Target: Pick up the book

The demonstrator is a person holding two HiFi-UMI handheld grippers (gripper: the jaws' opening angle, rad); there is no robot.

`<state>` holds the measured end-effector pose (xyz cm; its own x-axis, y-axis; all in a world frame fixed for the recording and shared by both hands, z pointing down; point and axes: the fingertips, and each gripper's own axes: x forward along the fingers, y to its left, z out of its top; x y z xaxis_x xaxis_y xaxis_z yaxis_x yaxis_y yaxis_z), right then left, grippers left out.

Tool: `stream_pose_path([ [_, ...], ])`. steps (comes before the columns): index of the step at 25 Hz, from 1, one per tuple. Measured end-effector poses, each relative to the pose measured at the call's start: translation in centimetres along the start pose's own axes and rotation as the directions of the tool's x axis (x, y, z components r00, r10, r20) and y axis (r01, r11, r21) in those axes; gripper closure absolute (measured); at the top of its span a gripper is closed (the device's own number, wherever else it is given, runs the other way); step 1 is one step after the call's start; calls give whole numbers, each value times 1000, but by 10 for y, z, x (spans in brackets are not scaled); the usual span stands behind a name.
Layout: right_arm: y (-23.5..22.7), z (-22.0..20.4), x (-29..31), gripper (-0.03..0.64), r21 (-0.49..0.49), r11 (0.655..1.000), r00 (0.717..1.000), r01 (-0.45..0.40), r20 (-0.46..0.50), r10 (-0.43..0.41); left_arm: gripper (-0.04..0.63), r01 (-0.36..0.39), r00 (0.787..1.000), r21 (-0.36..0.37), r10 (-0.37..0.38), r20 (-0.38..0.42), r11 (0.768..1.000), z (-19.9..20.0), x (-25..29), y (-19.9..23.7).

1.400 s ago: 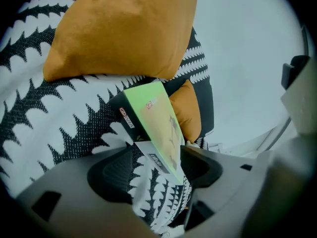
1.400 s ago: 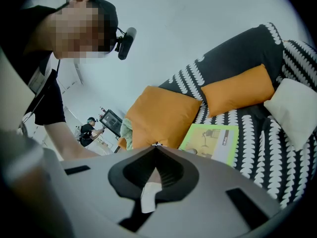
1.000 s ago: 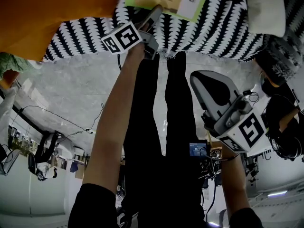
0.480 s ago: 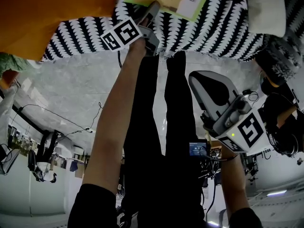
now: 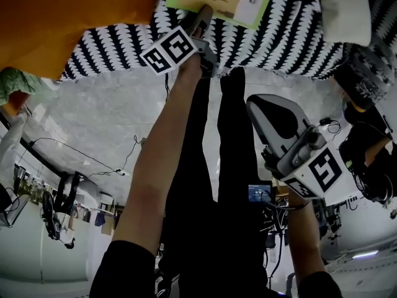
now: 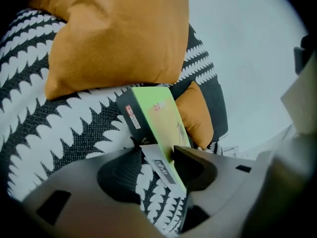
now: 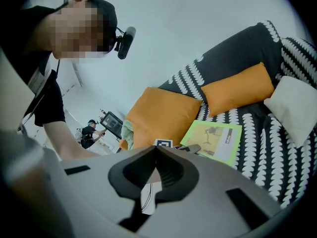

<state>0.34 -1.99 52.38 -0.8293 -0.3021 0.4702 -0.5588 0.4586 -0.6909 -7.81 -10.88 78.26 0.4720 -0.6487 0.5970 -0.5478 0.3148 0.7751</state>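
The left gripper [image 6: 163, 155] has the book [image 6: 157, 114] straight ahead, its near corner between jaws that have just been closing and now pinch both faces; the rest stretches away over the patterned sofa [image 6: 59, 133]; the right gripper [image 7: 157, 150], closed and empty, hangs well back, so I judge that the lift falls to the left.

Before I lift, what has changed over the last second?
The left gripper has shifted slightly right in the head view, and its jaws have just been closing onto the near edge of the book, now pinched between them. The book itself has not visibly moved. The right gripper stays shut, empty, off to the side.
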Motion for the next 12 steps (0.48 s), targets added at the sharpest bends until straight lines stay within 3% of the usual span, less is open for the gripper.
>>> stream_pose_path([
  [12,17,14,-15,600,-18,1000,1000,1,31,0,420,63,993,45,-67,93,997,30,-23,-42],
])
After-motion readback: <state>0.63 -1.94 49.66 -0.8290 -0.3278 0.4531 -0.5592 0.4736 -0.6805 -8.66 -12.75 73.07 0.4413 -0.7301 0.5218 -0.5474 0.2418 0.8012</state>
